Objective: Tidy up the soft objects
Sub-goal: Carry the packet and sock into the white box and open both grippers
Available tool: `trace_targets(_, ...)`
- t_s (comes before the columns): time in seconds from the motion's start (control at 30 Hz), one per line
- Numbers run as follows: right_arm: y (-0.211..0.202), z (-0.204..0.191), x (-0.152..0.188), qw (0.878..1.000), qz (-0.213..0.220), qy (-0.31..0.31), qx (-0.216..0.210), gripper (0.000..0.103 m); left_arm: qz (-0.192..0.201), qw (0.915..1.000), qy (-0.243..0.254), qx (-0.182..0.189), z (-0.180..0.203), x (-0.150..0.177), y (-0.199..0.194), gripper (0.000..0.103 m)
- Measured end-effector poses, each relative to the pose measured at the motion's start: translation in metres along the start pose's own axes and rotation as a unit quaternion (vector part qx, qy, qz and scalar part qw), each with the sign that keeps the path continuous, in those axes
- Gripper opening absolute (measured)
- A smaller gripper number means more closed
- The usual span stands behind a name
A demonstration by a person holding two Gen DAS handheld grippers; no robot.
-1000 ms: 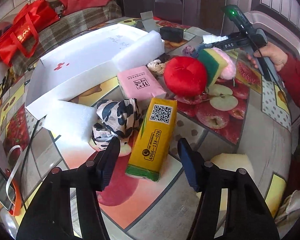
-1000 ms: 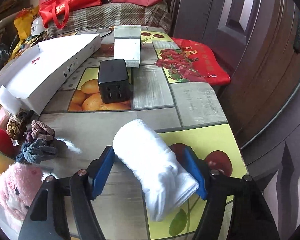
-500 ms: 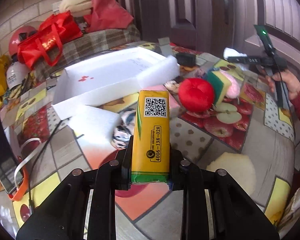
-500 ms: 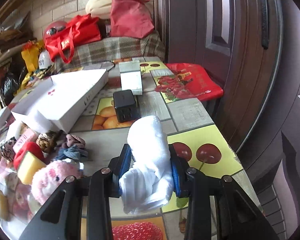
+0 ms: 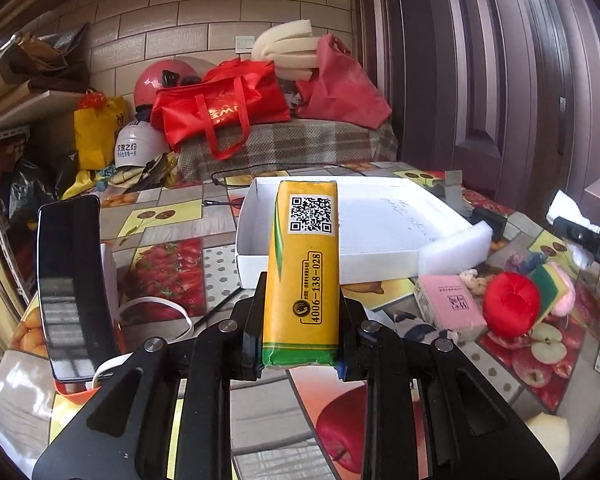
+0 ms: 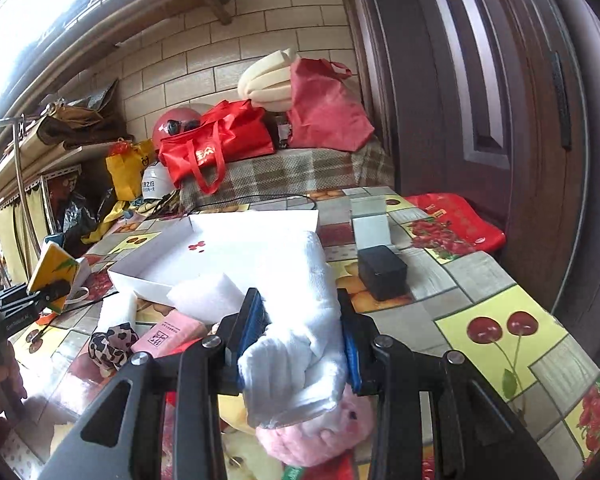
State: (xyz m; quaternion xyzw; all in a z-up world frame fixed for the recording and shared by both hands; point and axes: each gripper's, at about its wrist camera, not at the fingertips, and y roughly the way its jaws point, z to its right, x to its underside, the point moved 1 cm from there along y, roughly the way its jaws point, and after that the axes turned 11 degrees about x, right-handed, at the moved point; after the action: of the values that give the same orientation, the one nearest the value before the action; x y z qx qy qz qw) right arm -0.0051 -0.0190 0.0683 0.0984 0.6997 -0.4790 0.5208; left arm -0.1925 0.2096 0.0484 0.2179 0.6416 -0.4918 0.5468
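Note:
My left gripper (image 5: 300, 332) is shut on a yellow tissue pack (image 5: 304, 268) with a QR code, held up above the table in front of the white shallow box (image 5: 380, 220). My right gripper (image 6: 298, 340) is shut on a rolled white towel (image 6: 300, 312), lifted over a pink plush toy (image 6: 320, 436). In the right wrist view the yellow tissue pack (image 6: 54, 268) shows at far left with a person's hand (image 6: 0, 380) below it. On the table lie a pink tissue pack (image 5: 448, 306), a red ball cushion (image 5: 510, 308), a green-yellow sponge (image 5: 550, 286) and a leopard scrunchie (image 6: 110, 344).
White foam blocks (image 5: 452, 252) lean at the box's corner. A black charger (image 6: 382, 276) and a white-grey small box (image 6: 370, 224) stand at the right. A dark phone (image 5: 70, 280) stands at the left. Red bags (image 5: 220, 108) and helmets sit on a plaid bench behind.
Both grippers closed, the left on the yellow pack and the right on the white towel, then lifted them off the table and tilted up toward the white box.

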Motion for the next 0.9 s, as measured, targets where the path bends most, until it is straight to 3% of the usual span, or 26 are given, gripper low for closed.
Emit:
trace_targets(0.53, 0.051, -0.129, -0.011, 0.995, 0.03, -0.061, -0.077, 0.036, 0.039, 0.998, -0.024, -0.044, -0.029, -0.02, 0.028, 0.024)
trace_targets(0.7, 0.072, -0.148, -0.02, 0.995, 0.036, -0.056, -0.07, 0.036, 0.024, 0.9991, -0.017, -0.031, -0.032, -0.03, 0.055, 0.024)
trace_targets(0.9, 0.095, -0.133, -0.028, 0.999, 0.032, -0.034, -0.025, 0.036, 0.008, 0.9996, -0.015, -0.021, -0.03, -0.043, 0.087, 0.024)
